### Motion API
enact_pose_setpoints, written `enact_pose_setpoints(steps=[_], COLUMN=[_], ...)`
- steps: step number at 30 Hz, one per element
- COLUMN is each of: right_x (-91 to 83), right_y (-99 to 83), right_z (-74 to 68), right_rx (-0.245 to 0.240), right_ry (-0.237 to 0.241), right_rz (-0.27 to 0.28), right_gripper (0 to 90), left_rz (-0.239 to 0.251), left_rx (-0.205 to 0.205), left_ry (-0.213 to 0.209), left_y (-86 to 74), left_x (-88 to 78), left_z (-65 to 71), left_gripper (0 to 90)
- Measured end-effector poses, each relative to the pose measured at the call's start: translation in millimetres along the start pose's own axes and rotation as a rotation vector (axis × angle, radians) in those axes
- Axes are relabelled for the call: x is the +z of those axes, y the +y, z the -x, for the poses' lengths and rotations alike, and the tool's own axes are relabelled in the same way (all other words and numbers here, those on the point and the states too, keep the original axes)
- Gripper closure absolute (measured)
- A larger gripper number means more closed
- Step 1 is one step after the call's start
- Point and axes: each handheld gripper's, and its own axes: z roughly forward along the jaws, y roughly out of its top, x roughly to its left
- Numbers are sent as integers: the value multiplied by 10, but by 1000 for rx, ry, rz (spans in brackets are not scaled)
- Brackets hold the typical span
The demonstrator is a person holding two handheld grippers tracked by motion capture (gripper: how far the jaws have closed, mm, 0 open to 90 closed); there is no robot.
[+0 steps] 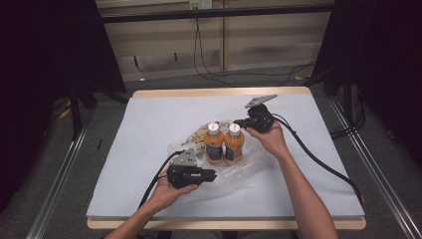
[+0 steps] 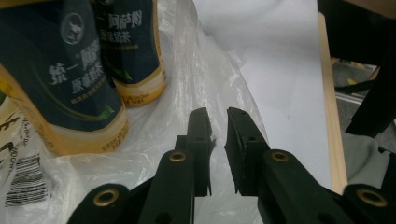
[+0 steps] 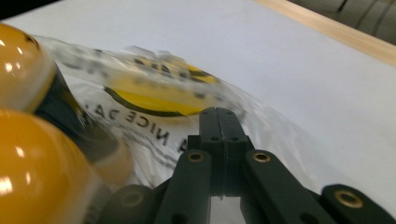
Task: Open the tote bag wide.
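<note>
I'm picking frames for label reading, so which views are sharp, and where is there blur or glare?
High view: evenly lit table, dark edges, labels too small. Left gripper view: sharpest, bottle label print crisp, plastic bag bright, barcode soft. Right gripper view: near bottles blurred with glare spots; bag print beyond the right tongs soft.

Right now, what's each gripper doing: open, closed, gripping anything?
Left gripper: open, jaws slightly apart over the clear crinkled plastic bag, gripping nothing.
Right gripper: closed; whether it pinches the bag cannot be told.

Two bottles [image 1: 225, 143] stood together mid-worktop [image 1: 149, 129] on a crumpled bag [image 1: 239, 167], blocking the centre; broad bare cloth lay open all around.
</note>
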Motion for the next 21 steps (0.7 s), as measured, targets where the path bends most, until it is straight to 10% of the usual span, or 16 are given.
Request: enact_pose_setpoints(steps=[10,21], right_x=[-369,-668], right_y=[-207,-439], right_z=[-7,-172], right_rx=[44,66], right_ry=[-28,-41], right_rz=[67,104], right_gripper=[593,260], left_rz=[70,70], left_rx=[-16,-60], left_ry=[49,194], left_y=[26,-29], left_x=[-143,-343], left_z=[-41,-141], left_gripper=[520,216])
